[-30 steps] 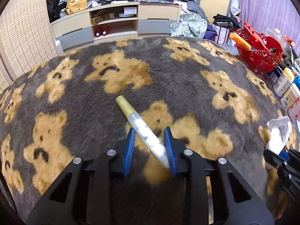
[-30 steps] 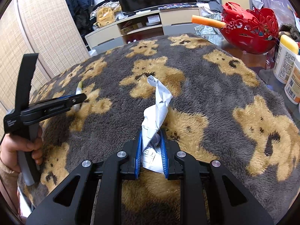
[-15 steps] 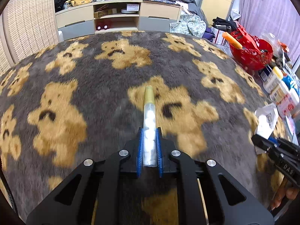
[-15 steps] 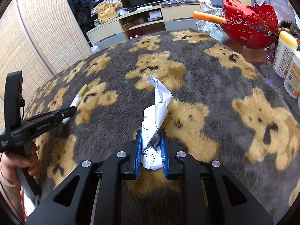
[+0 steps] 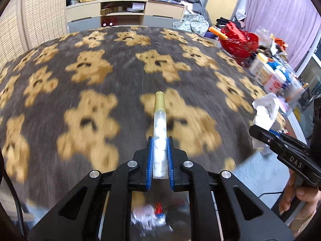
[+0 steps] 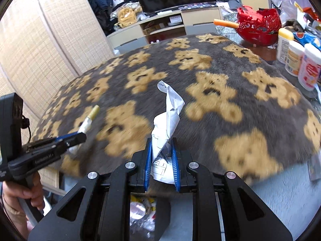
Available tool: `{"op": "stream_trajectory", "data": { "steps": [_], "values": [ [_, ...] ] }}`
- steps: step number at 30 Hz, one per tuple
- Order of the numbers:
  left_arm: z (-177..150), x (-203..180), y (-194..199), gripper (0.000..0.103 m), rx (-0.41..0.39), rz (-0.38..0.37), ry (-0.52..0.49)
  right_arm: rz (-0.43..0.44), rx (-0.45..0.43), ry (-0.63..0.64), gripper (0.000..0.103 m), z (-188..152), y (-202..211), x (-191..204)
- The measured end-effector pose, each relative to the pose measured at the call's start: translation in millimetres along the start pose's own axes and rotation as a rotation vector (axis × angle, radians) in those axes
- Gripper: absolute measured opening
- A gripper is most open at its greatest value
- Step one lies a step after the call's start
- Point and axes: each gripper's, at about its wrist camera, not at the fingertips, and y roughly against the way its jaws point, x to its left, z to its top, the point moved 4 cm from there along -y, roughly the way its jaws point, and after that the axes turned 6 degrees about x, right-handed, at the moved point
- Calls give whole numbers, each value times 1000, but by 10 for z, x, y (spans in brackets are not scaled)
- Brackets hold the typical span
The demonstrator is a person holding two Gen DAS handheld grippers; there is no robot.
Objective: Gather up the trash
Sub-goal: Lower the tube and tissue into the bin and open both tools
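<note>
Grey plush blanket [image 5: 124, 76], patterned with tan teddy bears, is shown covering a broad surface; a TV cabinet [image 5: 124, 18] with open shelves is seen at the far side, a woven cane screen [image 6: 50, 46] at the left, and a red cut-out basket [image 6: 258, 28] holding an orange carrot-like stick [image 6: 225, 23] at the far right. White tubs and bottles [image 6: 301, 64] with red and blue labels are grouped near the basket; their print is too blurred to be read.

Left gripper [image 5: 159, 156]: its blue-padded fingers are pressed against a clear plastic tube [image 5: 159, 140], which is packed with white pellets and closed by a gold ribbed cap [image 5: 159, 102]. The tube is held pointing away from the camera, above the blanket. In the right wrist view the same tube [image 6: 86, 124] is seen projecting from the left gripper at the left.

Right gripper [image 6: 161, 158]: a crumpled white paper scrap [image 6: 170, 110], printed with thin black line drawings, is pinched between the blue pads and is seen standing upward in a twisted peak. In the left wrist view this paper [image 5: 264, 110] appears at the right edge, and the letters "DAS" can be read on the black body of the right gripper [image 5: 268, 134].

Below both grippers, near the camera, a container with mixed wrappers [image 6: 142, 214] is partly visible; its contents are blurred.
</note>
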Motion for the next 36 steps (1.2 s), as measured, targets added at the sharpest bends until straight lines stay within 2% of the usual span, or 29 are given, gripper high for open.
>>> {"op": "stream_trajectory", "data": {
  "steps": [10, 14, 19, 27, 33, 36],
  "values": [
    [-942, -32, 642, 12, -45, -24, 14, 6, -5, 40, 21, -727, 506, 501],
    [-1383, 13, 731, 12, -38, -30, 46, 15, 34, 56, 22, -1010, 486, 598],
    [-1826, 114, 651, 12, 6, -26, 91, 27, 103, 78, 22, -1355, 327, 722],
    [-2109, 225, 372, 12, 56, 1, 112, 42, 206, 79, 22, -1709, -47, 822],
    [-2146, 359, 54, 12, 101, 14, 111, 52, 293, 48, 22, -1758, -413, 795],
    [-2144, 389, -97, 12, 128, -9, 125, 48, 329, 48, 22, -1755, -570, 783]
  ]
}}
